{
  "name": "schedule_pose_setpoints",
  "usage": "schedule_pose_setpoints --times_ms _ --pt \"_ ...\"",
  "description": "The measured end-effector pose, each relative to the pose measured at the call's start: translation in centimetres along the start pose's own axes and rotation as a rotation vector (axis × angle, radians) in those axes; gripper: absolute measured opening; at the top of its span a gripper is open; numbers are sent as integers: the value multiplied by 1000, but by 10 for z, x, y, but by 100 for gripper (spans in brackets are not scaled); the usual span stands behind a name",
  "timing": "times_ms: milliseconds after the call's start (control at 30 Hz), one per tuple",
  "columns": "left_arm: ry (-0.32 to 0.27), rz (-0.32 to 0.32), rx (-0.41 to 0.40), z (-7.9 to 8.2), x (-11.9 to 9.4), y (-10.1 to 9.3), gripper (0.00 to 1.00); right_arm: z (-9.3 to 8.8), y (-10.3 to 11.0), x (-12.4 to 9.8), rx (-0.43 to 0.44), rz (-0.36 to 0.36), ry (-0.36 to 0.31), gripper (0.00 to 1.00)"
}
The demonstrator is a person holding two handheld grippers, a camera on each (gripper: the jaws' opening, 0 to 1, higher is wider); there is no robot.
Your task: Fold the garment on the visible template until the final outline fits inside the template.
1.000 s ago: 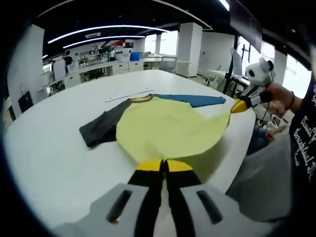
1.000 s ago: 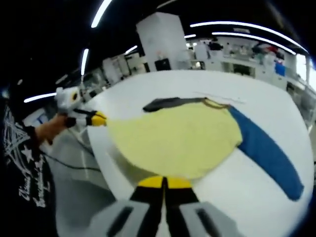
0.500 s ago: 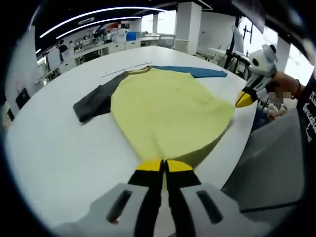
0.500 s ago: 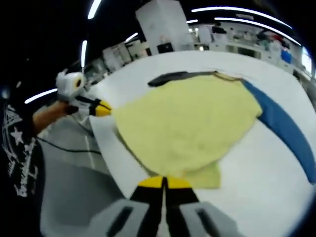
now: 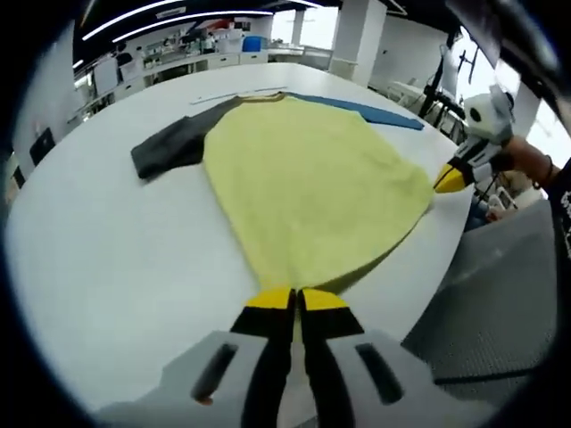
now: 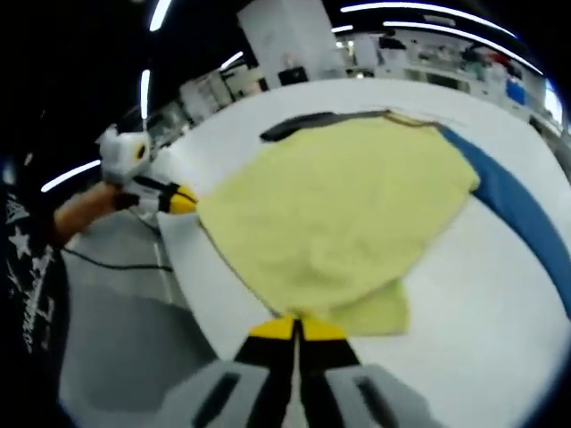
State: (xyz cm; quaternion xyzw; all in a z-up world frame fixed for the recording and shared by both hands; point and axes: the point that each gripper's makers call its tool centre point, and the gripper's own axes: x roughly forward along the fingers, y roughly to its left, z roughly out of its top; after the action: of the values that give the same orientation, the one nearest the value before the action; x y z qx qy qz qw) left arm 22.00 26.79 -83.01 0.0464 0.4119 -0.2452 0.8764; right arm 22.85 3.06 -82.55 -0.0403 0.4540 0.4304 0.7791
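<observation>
The shirt (image 5: 312,187), yellow in the body with one dark sleeve (image 5: 169,147) and one blue sleeve (image 5: 375,111), lies spread on the white table (image 5: 98,259), its hem at the near edge. The left gripper (image 5: 296,301) has its jaws pressed together on the hem. The right gripper (image 6: 296,328) is likewise clamped on the hem at another corner, where the cloth bunches.

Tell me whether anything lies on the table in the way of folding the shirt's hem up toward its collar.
Nothing visible does. The left gripper and right gripper are each shut on the hem of the yellow shirt, and the cloth between hem and collar lies bare on the white table.
</observation>
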Motion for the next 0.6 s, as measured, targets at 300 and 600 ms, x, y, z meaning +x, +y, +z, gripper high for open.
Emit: schedule_pose_setpoints --times_ms 300,600 --pt "-42 35 13 16 -13 3 19 16 -34 -24 33 -99 -58 15" --pt "-53 59 -78 14 0 16 28 17 -63 -15 -5 -174 -57 18"
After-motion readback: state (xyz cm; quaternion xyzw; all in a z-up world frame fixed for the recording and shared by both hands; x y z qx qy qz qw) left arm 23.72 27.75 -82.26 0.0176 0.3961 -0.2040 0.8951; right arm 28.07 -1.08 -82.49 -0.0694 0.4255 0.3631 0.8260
